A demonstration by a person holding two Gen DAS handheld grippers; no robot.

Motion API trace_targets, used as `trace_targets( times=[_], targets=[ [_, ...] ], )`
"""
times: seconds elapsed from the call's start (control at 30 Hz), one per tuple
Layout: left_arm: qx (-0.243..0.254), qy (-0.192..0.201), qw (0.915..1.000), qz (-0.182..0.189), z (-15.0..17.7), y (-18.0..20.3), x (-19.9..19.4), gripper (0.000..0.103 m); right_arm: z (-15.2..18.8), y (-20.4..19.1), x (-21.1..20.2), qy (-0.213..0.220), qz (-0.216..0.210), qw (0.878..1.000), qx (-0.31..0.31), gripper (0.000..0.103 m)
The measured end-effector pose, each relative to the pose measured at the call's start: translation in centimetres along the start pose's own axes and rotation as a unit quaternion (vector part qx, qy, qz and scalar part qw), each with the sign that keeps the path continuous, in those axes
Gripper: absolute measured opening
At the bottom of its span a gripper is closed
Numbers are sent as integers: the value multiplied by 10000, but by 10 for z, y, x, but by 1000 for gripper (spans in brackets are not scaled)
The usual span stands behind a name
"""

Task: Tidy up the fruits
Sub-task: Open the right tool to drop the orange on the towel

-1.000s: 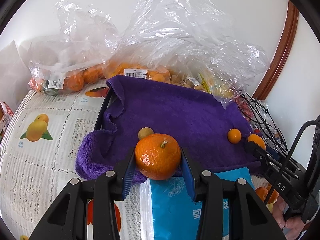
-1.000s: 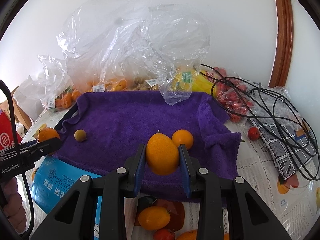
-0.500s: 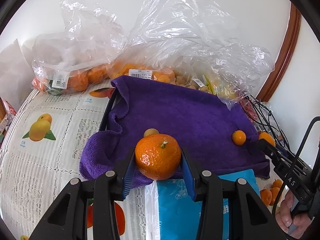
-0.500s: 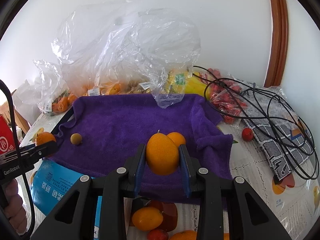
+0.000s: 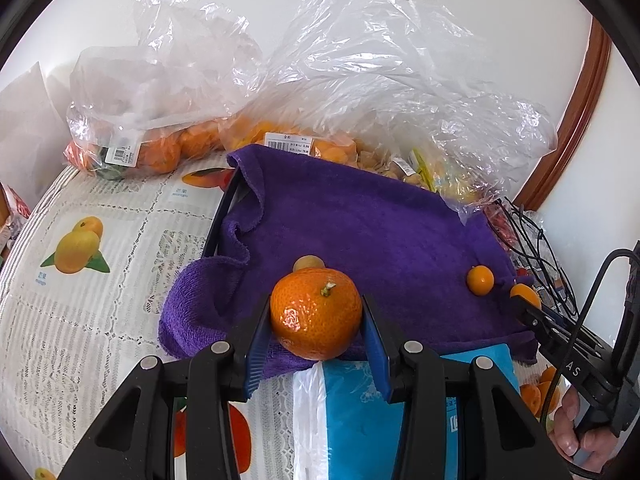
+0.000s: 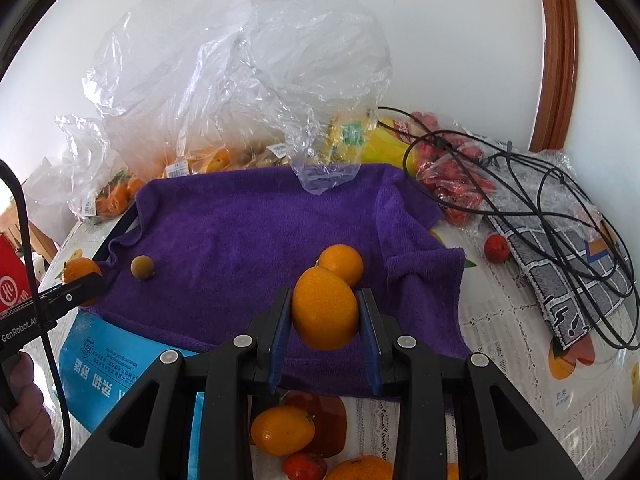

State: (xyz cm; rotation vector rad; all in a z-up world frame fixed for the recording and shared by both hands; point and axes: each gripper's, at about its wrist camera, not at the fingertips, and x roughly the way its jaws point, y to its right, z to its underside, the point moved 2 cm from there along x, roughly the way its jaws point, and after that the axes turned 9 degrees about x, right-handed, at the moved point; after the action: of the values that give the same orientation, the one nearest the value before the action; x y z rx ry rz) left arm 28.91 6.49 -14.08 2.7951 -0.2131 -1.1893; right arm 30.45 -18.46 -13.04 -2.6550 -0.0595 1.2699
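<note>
Left claw [image 5: 316, 330] grips a stemmed mandarin [image 5: 316, 314] between its blue pads, held above the near left corner of a purple towel [image 5: 360, 232] that lies spread on the tabletop [image 5: 72, 312]. Just behind the mandarin, a small brownish fruit [image 5: 308, 263] sits on the towel near its left edge. Farther right, a small orange kumquat [image 5: 480, 279] rests on the cloth close to its right edge. Right claw [image 6: 325, 322] clamps a smooth oval orange fruit [image 6: 325, 314] over the towel's near edge, directly in front of that kumquat; whether the two fruits touch cannot be told. Below the right claw, loose fruit lies on the tabletop's near edge: a yellow-orange citrus [image 6: 282, 430], a red fruit [image 6: 305, 466] and part of another orange one [image 6: 362, 468]. A blue packet [image 6: 116, 372] lies against the towel's near edge, between the two claws. Clear plastic bags of oranges [image 5: 160, 152] crowd the tabletop's far edge behind the towel. At the right edge, tangled black cables [image 6: 520, 176] drape over a wrapped grey patterned bundle [image 6: 560, 276], with a single red fruit [image 6: 497, 249] beside it.
</note>
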Motion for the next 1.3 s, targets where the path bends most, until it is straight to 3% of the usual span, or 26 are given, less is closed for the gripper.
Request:
trace_targets(
  times=[0.33,0.8,1.03,1.3],
  targets=[
    [8,-27,10000,-56,3,1,5,41,3,3,11,-394,-15,9992,49,33],
    [-134,-24,9999,-14,2,-3,8,41,3,0,0,-181,-65,9998,-38,33],
    [-215,6,9998,-4,2,-3,12,41,4,-5,-7,-35,-29,9999,-122,48],
    [-285,-6,9996,50,3,-5,14,41,7,-15,-11,73,27,9992,-379,50]
  ],
)
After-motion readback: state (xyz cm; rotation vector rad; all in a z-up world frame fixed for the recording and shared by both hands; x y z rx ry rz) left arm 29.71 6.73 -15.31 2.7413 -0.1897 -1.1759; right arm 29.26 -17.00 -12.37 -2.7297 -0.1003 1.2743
